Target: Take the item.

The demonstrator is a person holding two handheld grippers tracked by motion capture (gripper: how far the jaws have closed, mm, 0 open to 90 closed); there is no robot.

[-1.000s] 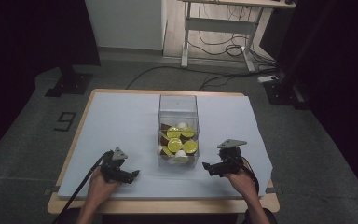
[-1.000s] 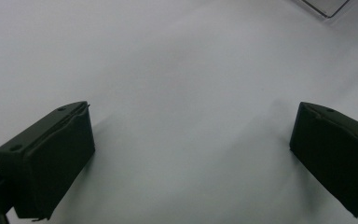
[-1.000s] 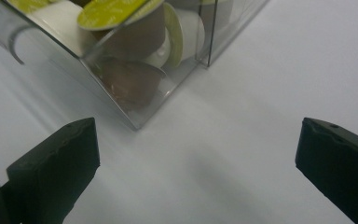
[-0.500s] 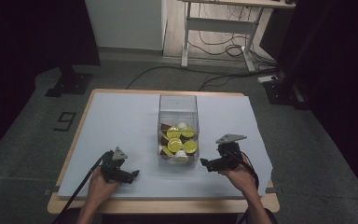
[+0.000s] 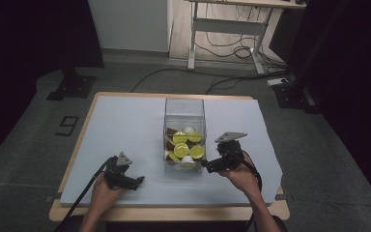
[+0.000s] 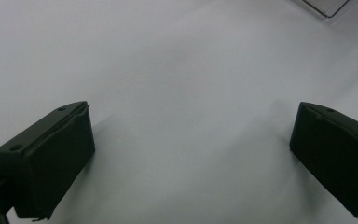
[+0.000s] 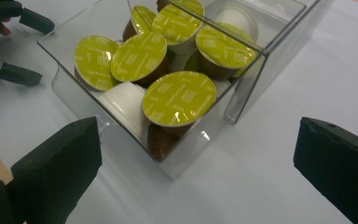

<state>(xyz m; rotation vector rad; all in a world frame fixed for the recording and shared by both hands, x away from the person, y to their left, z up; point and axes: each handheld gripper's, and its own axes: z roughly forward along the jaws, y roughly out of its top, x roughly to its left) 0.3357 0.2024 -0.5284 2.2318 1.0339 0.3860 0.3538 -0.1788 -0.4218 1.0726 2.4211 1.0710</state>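
The table (image 5: pixel 77 145) has a light wood edge and a pale blue-white sheet (image 5: pixel 125 121) over its top. Grey floor (image 5: pixel 24 159) lies all around the table. Just left of the table a number 9 (image 5: pixel 67 125) is marked on the floor. Beyond the table stands a white wall panel (image 5: pixel 128 24), and beside it a desk frame with white legs (image 5: pixel 222 29). Black cables (image 5: pixel 222 50) curl under that desk. Both sides of the room are very dark.
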